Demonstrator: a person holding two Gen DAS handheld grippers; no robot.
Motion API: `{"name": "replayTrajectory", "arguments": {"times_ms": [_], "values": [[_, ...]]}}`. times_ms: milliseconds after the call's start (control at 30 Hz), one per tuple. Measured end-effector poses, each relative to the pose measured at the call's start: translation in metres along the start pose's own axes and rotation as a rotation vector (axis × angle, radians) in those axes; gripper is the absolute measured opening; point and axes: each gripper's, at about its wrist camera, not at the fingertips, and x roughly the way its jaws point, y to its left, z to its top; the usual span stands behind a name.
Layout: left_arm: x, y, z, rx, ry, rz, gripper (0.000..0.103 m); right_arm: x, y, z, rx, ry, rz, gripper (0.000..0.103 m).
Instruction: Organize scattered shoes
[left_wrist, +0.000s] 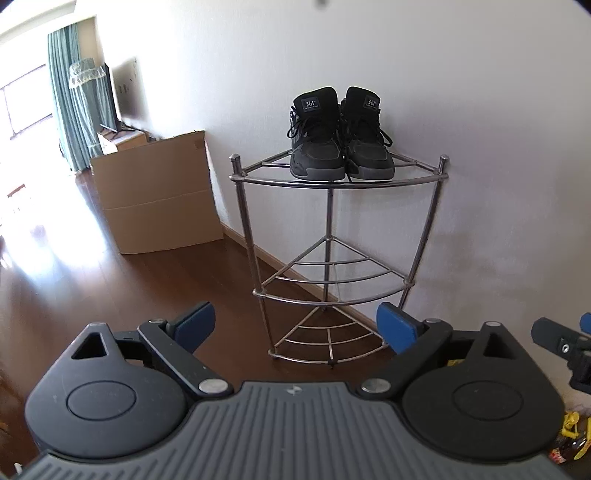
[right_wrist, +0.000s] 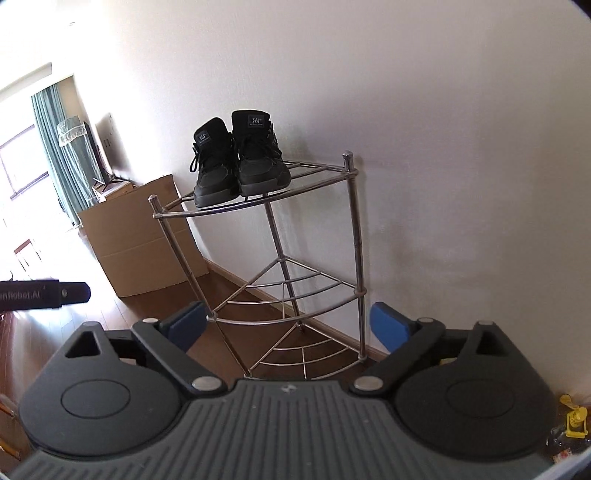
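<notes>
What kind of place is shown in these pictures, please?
Probably a room in a home: a wooden floor, a metal corner rack holding black shoes, a cardboard box and green curtains.

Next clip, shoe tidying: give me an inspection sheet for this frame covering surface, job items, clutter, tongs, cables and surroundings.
Surface: dark wood floor; chrome three-tier corner rack against the white wall.
Job items: pair of black shoes side by side on the top tier, toes outward; the lower two tiers hold nothing.
Clutter: yellow items on the floor at far right, too small to identify.
Tongs: left tongs open, holding nothing; right tongs open, holding nothing; both well short of the rack.
Cables: nothing seen.
Surroundings: cardboard box left of the rack; green curtain by a bright window.
</notes>
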Motion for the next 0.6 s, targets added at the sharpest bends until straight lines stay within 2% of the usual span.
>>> {"name": "replayTrajectory", "arguments": {"times_ms": [267, 467, 600], "values": [[-0.015, 0.002, -0.007, 0.012, 0.028, -0.015, 0.098, -0.033, 0.011, -0.004, -0.008, -0.047, -0.022, 0.1], [-0.025, 0.001, -0.008, 0.009, 0.011, -0.031, 0.098, -0.052, 0.019, -0.001, -0.011, -0.125, -0.068, 0.102], [-0.03, -0.004, -0.01, 0.01, 0.003, -0.033, 0.098, -0.063, 0.016, -0.002, -0.008, -0.129, -0.066, 0.102]]}}
